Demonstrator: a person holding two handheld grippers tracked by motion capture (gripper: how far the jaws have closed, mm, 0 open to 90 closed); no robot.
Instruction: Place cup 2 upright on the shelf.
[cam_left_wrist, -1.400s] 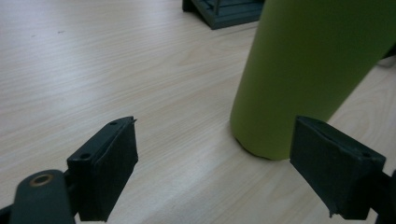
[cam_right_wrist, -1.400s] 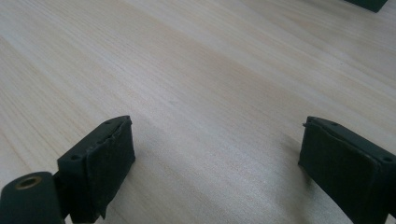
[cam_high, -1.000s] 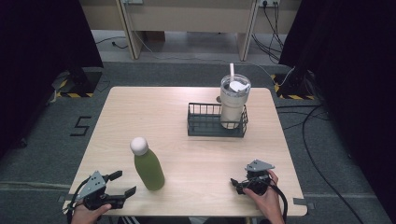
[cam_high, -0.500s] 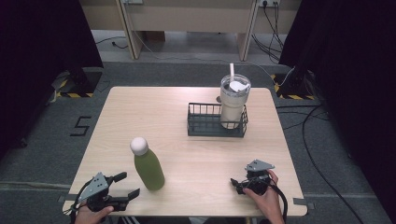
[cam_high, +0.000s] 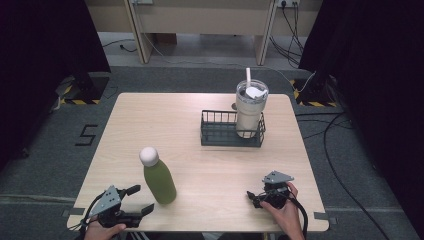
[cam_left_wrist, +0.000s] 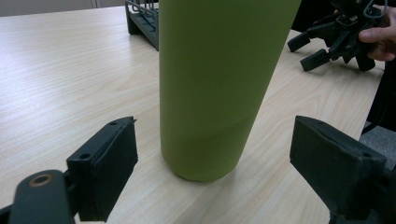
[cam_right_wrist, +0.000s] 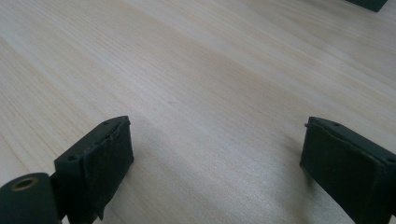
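Where the high view's lower left corner cuts off the person's forearm, the left gripper (cam_high: 136, 199) sits at the table (cam_high: 165, 125) edge with its jaws spread wide and empty, pointed toward the green bottle (cam_high: 159, 180). That bottle stands upright in the lower left part of the tabletop, capped in white, just beside the jaws but apart from them. From the left gripper view the bottle (cam_left_wrist: 219, 84) rises past the top of the frame, so its cap is cut away and only the lower body and its foot on the wood can be seen; both pads stand clear of it, one at lower left, one at lower right, the bottle a little ahead of them. At the upper right of that view the right gripper (cam_left_wrist: 322, 44) appears small and partly cropped, a hand's fingers wrapped on it.

In the high view the right gripper (cam_high: 256, 196) lies at the lower right, its body largely covered by the hand (cam_high: 285, 210); its jaws are hard to make out there. The right gripper view shows them parted wide over bare wood, nothing between.

Toward the upper middle of the table a black wire basket (cam_high: 220, 136) holds a pale tumbler (cam_high: 249, 112) with a straw; the basket's near wall hides the tumbler's base.
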